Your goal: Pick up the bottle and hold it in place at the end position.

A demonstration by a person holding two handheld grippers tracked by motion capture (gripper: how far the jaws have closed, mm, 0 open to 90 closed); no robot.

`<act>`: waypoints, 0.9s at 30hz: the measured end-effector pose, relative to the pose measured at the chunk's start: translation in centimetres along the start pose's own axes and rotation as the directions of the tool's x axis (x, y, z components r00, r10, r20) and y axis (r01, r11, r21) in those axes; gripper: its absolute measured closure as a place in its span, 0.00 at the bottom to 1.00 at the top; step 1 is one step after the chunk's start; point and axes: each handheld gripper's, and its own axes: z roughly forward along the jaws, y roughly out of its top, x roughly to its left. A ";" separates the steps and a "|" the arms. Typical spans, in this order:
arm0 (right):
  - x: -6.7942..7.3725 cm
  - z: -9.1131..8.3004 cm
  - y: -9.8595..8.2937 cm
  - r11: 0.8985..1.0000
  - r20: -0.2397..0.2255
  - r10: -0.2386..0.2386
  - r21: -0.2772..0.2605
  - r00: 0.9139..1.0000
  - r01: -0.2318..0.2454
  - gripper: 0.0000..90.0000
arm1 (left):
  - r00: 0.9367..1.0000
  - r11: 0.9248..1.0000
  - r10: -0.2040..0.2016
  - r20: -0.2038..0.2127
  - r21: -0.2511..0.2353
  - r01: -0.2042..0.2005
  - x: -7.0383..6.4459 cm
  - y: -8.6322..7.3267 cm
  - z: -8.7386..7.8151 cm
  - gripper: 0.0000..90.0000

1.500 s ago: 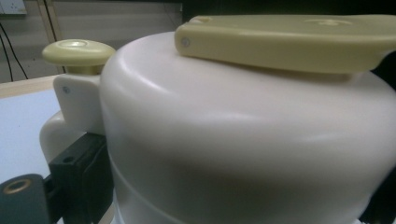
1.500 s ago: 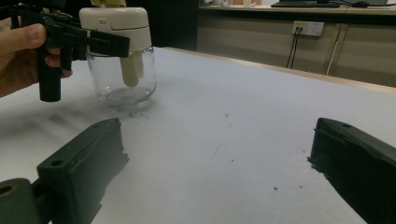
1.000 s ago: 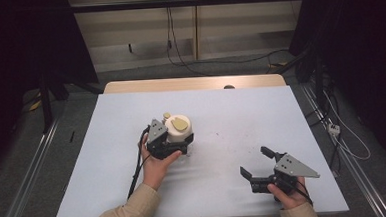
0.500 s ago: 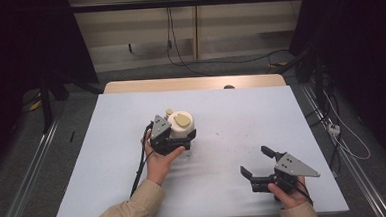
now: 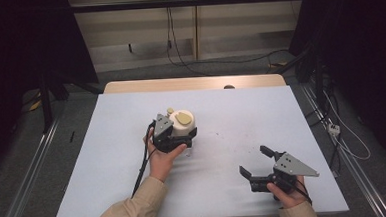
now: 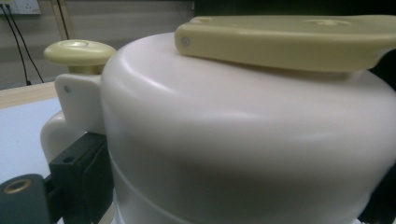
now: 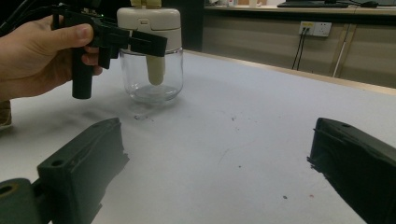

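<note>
Nearest the person's edge of the pale grey table top [image 5: 108, 158], toward its right corner, the right black two-jaw gripper [image 5: 256, 161] rests in the right hand [image 5: 285, 194] with its jaws spread wide and nothing between them; they point toward the far left. Farther in, left of centre, the left hand [image 5: 161, 157] holds the left black gripper [image 5: 180, 136] against a clear glass jar with a cream plastic cap [image 7: 149, 53]; the jar stands upright on the table, long axis vertical. Its jaws sit either side of the cap (whether they press on it I cannot tell). The cap is domed, topped by a pale yellow flat lever [image 6: 289, 39] and a yellow round knob [image 6: 79, 50]; a cream tube [image 7: 155, 70] hangs inside the glass.
</note>
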 end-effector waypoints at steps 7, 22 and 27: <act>0.0 0.0 0.0 1.000 0.000 0.000 0.000 1.000 0.000 0.03 | 1.000 1.000 -0.001 -0.006 0.002 0.001 0.1 0.2 0.4 0.07; 0.1 0.1 0.0 1.000 0.000 0.001 0.005 1.000 -0.001 0.03 | 1.000 1.000 -0.007 -0.005 -0.011 0.007 0.0 0.7 1.2 0.07; 0.1 0.1 0.0 1.000 -0.001 0.001 0.004 1.000 -0.001 0.03 | 1.000 1.000 -0.019 -0.008 -0.008 0.019 0.1 0.6 1.5 0.07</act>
